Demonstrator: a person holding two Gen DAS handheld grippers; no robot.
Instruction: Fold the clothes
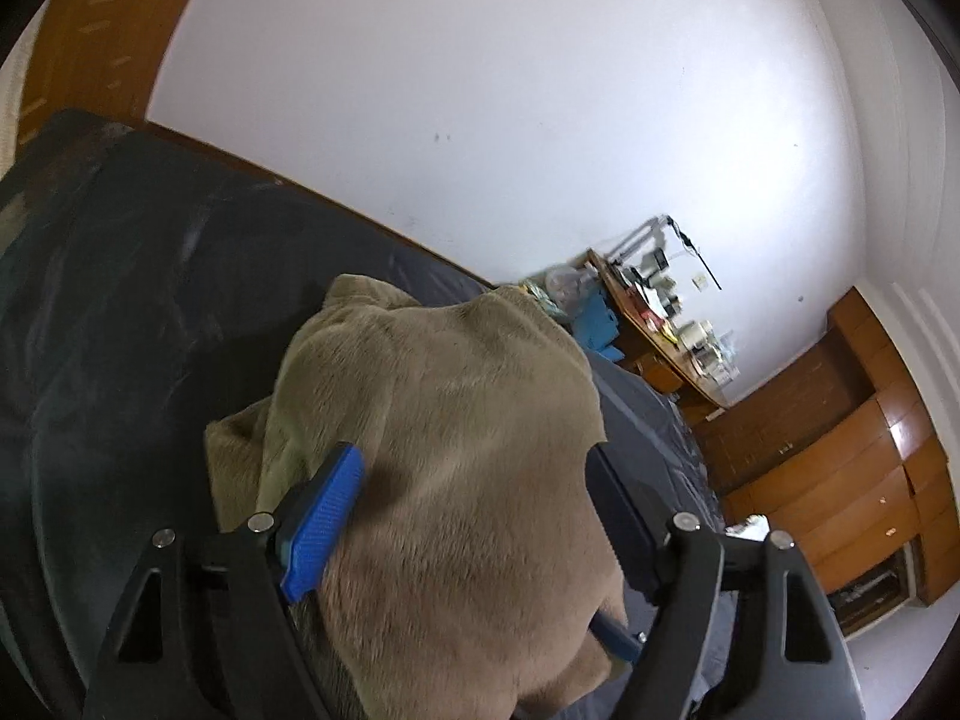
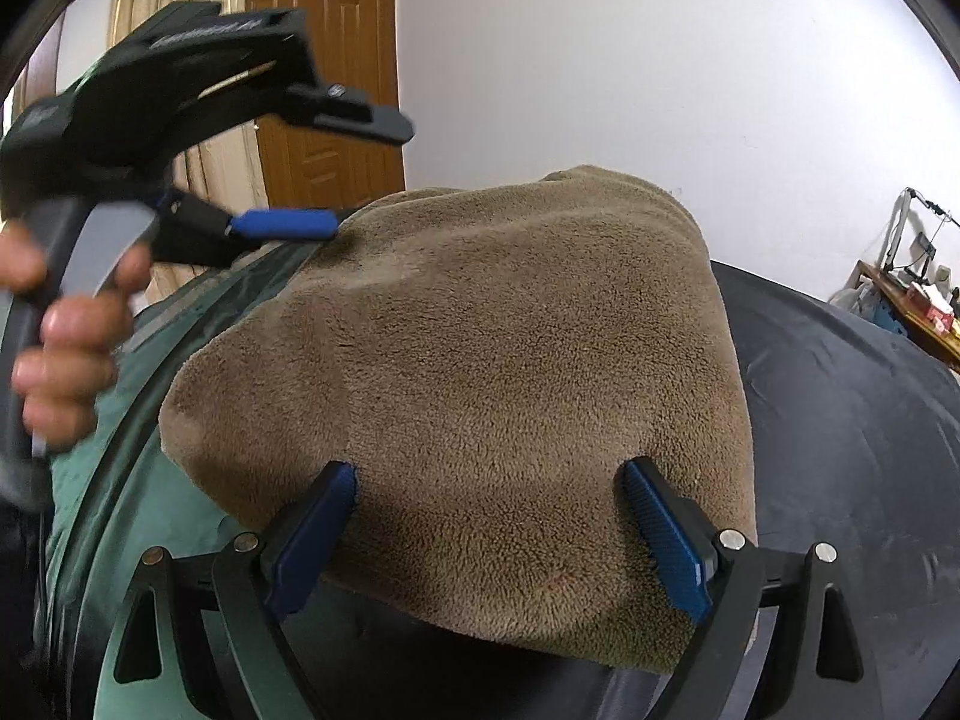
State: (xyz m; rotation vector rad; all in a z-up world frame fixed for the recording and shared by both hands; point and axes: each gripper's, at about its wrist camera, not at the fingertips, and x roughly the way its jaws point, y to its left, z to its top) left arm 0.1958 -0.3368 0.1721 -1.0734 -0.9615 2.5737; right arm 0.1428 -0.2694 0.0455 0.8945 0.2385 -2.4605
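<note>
A tan fleece cloth point(image 1: 456, 456) lies folded on a dark bed cover point(image 1: 132, 276); it also shows in the right wrist view point(image 2: 480, 372). My left gripper point(image 1: 474, 498) is open, its blue-padded fingers point(image 1: 327, 516) spread either side of the cloth's near part. My right gripper point(image 2: 489, 516) is open too, its fingers point(image 2: 666, 534) wide apart over the cloth's near edge. In the right wrist view the left gripper point(image 2: 282, 225) comes in from the upper left, held by a hand point(image 2: 60, 336), its blue tip at the cloth's far left edge.
A green garment point(image 2: 126, 456) lies on the bed left of the cloth. A cluttered wooden desk point(image 1: 666, 330) and wooden drawers point(image 1: 840, 468) stand along the white wall to the right. A wooden door point(image 2: 324, 78) and curtain stand behind the bed.
</note>
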